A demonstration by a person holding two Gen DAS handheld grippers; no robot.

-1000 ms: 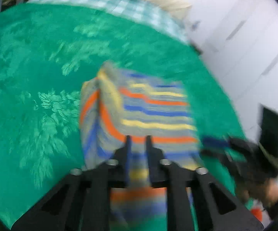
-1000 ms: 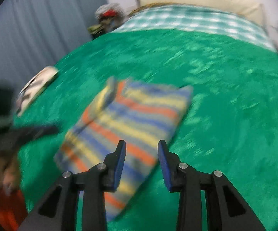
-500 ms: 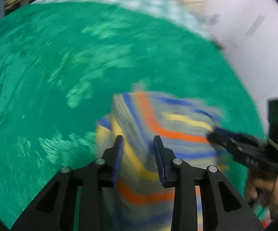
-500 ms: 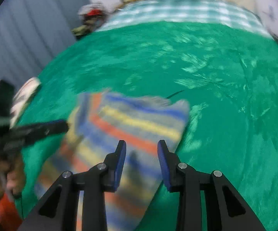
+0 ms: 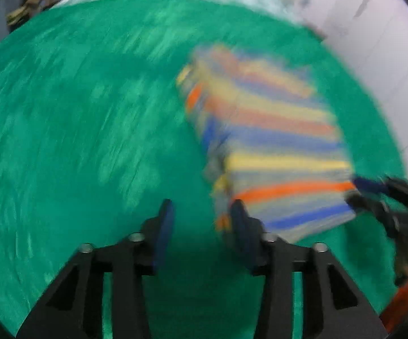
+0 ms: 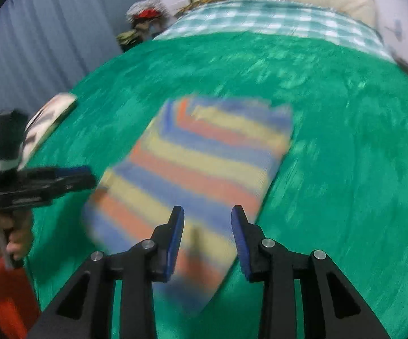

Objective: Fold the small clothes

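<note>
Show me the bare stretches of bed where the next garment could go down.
Free: green blanket right of the striped cloth, up to the checked sheet; also the wide stretch left of the cloth in the left view. Crowded: the left edge, by the folded item and left gripper.

Garment (image 6: pixel 201 169) w/ orange, yellow & blue stripes; green bedspread (image 6: pixel 345 141); green-white check sheet (image 6: pixel 274 25).

Bare green bedspread (image 6: pixel 345 155) lies wide to the right of the folded striped garment (image 6: pixel 204 163); on its left the left gripper (image 6: pixel 85 175) crowds the edge, with a flat printed item (image 6: pixel 48 121) (blurred) beyond.
</note>
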